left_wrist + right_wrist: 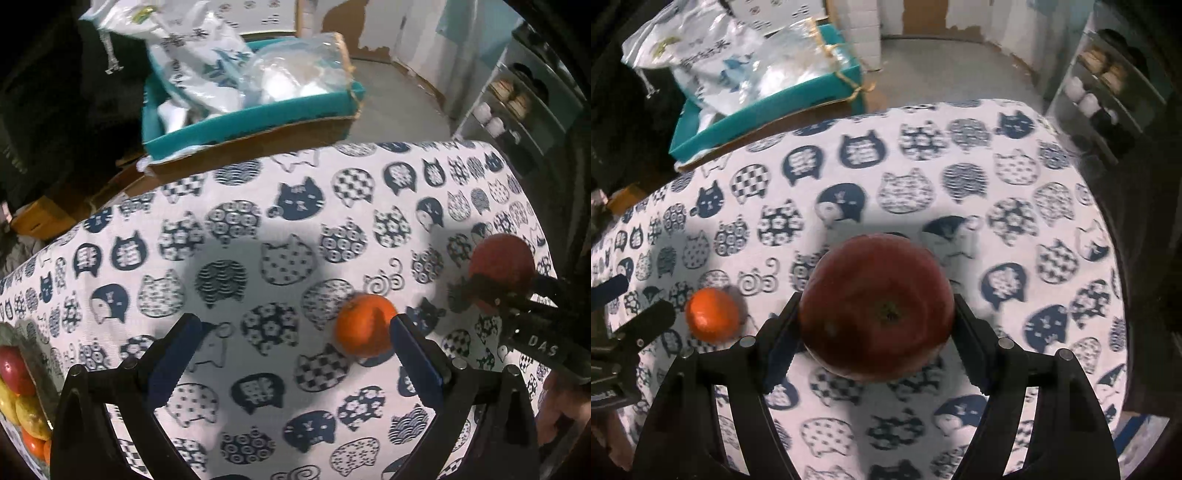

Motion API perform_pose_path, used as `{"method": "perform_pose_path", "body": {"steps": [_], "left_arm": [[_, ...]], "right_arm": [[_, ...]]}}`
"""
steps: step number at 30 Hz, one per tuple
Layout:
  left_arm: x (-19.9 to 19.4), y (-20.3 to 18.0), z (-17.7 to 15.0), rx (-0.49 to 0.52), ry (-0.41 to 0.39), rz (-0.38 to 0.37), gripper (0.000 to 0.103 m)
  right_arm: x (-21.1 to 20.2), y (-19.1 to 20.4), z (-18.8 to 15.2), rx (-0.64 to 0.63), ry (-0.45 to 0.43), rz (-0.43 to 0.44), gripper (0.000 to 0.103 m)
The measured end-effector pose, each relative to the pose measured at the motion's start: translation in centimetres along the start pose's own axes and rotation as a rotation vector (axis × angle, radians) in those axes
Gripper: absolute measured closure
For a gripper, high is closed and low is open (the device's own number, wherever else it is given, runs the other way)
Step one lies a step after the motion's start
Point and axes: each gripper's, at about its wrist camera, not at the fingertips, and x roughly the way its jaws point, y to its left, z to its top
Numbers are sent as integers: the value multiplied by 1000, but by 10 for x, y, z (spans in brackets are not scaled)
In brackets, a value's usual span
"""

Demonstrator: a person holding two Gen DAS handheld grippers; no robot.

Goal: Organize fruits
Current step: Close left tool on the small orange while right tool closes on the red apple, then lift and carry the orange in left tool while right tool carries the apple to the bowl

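Observation:
A dark red apple (877, 306) sits between the fingers of my right gripper (873, 325), which is shut on it above the cat-print tablecloth (960, 166). The same apple (500, 264) and right gripper (491, 295) show at the right of the left wrist view. An orange tangerine (365, 325) lies on the cloth, just inside my left gripper's right finger; it also shows in the right wrist view (713, 314). My left gripper (295, 343) is open and empty. A tray with several fruits (22, 402) is at the lower left.
A teal cardboard box (255, 114) with plastic bags stands beyond the table's far edge. A shelf with jars (509, 107) stands at the right. The left gripper's fingers (631, 325) reach in at the left of the right wrist view.

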Motion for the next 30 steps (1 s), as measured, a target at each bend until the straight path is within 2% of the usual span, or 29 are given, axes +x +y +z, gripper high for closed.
{"method": "perform_pose_path", "body": {"steps": [7,9,13,17,19,21,30], "left_arm": [[14,-20,-4,21,23,-26,1],[18,-24,-5,18,31,-39,4],[25,-29,-9,19,49,-61,22],[30,-35,-10,29,62,-75,32],[31,-37,-11,34,63,-83,47],[32,-39,-11,41,74,-82,57],[5,-38,-12,47,9,-79,59]], "right_arm": [[-8,-21,-19,21,-11,6,27],[-7,-23,-23,21,-7,7,27],[-6,-29,-29,30,-3,7,27],[-8,-31,-32,28,-4,12,27],[-8,-30,-32,25,-6,13,27],[-10,-29,-32,20,-11,13,27],[-30,-19,-27,-10,-66,-1,27]]}}
